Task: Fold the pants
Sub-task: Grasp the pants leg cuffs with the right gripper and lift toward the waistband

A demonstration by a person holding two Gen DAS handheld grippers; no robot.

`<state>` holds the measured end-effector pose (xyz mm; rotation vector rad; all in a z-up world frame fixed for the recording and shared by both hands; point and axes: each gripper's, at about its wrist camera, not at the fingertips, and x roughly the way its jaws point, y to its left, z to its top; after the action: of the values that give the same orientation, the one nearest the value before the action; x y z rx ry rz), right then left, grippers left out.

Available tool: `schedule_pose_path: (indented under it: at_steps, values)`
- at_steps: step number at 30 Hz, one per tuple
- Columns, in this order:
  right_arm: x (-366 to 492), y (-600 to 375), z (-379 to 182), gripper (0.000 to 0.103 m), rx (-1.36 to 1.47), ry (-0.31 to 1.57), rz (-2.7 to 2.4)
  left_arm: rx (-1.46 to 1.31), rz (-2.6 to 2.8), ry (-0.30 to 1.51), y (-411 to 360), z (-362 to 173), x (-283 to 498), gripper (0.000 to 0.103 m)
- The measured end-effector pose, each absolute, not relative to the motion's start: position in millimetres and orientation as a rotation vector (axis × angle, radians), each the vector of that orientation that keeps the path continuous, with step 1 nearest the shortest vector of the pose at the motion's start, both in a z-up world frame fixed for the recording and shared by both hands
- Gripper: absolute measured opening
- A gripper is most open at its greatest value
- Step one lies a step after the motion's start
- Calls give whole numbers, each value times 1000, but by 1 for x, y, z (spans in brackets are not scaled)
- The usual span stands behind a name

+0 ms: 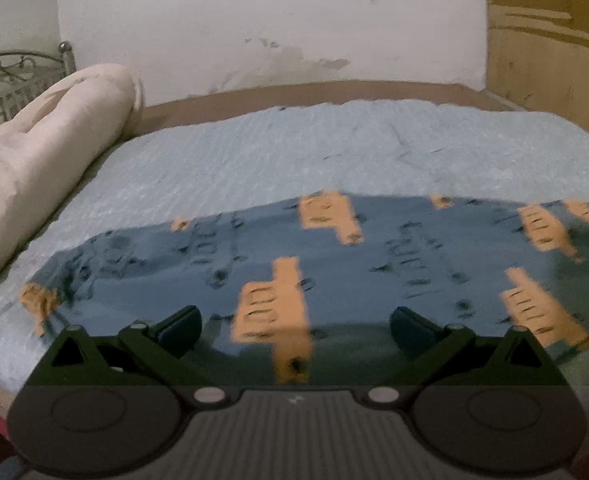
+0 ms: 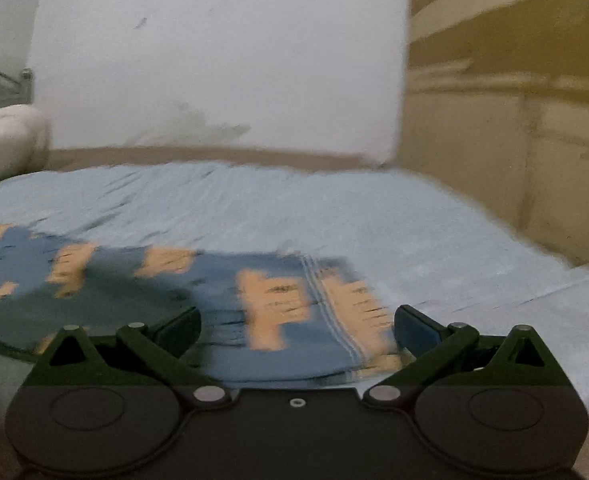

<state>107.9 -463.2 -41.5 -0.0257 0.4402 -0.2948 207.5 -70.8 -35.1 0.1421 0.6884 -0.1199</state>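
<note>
Pants (image 1: 334, 264) flat on light-blue bedspread (image 1: 294, 152); white wall (image 1: 270, 20) behind.

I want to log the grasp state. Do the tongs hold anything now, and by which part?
Nothing is held. The left tongs and right tongs are both open above the blue patterned pants on the bed.

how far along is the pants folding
Early or between folds. The pants lie flat across the bed; whether they are already folded once I cannot tell. Nothing is in hand: the left gripper and right gripper are both open above the cloth. Gripping an edge and folding over is left.
</note>
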Motion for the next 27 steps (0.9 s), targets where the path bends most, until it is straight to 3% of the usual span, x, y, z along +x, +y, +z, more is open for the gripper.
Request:
schedule_pose_path:
  at_steps: [4,13,20,27]
  values:
    - [86,-483,-36,102,121,371,-308,123,-196,651,-104,-28,209,102]
    - [85,-493,-40,102,387,520,-157,140,-385,686,-192,-35,213,102]
    - [93,-489,-35,97,456,537,-162,137,-395,718,-182,-53,204,102]
    - [76,-495,-51,87,663,417,-266,95,-396,725,-166,-49,196,102]
